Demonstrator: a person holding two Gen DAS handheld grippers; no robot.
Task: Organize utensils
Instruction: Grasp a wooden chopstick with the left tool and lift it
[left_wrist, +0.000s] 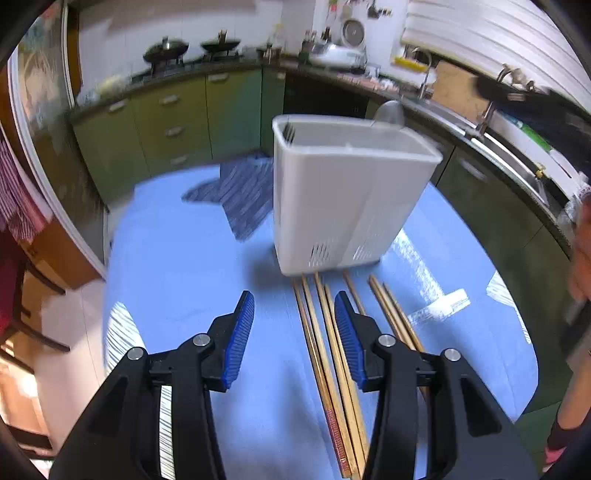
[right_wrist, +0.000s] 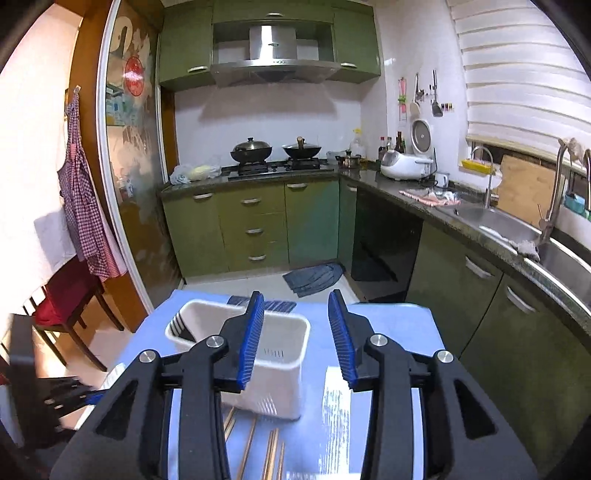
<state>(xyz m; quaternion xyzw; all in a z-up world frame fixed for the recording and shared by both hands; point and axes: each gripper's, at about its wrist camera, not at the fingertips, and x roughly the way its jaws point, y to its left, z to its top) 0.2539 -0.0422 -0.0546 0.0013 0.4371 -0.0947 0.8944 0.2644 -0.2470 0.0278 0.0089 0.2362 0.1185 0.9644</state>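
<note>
A white plastic utensil holder (left_wrist: 343, 195) stands on the blue table; fork tines show at its left end and a spoon bowl (left_wrist: 388, 112) rises at its back. Several wooden chopsticks (left_wrist: 328, 354) lie on the table in front of it, running toward me. My left gripper (left_wrist: 294, 314) is open and empty, low over the table, with some chopsticks between and under its fingers. My right gripper (right_wrist: 296, 317) is open and empty, higher up, above the holder (right_wrist: 273, 354) and the chopsticks (right_wrist: 271, 456).
The blue table (left_wrist: 177, 258) ends at the left and right edges, with floor below. A blue striped cloth (left_wrist: 240, 192) lies on the floor beyond. Green cabinets, a stove with woks (right_wrist: 273, 151) and a sink (right_wrist: 517, 229) line the back and right. A red chair (right_wrist: 66, 295) stands at left.
</note>
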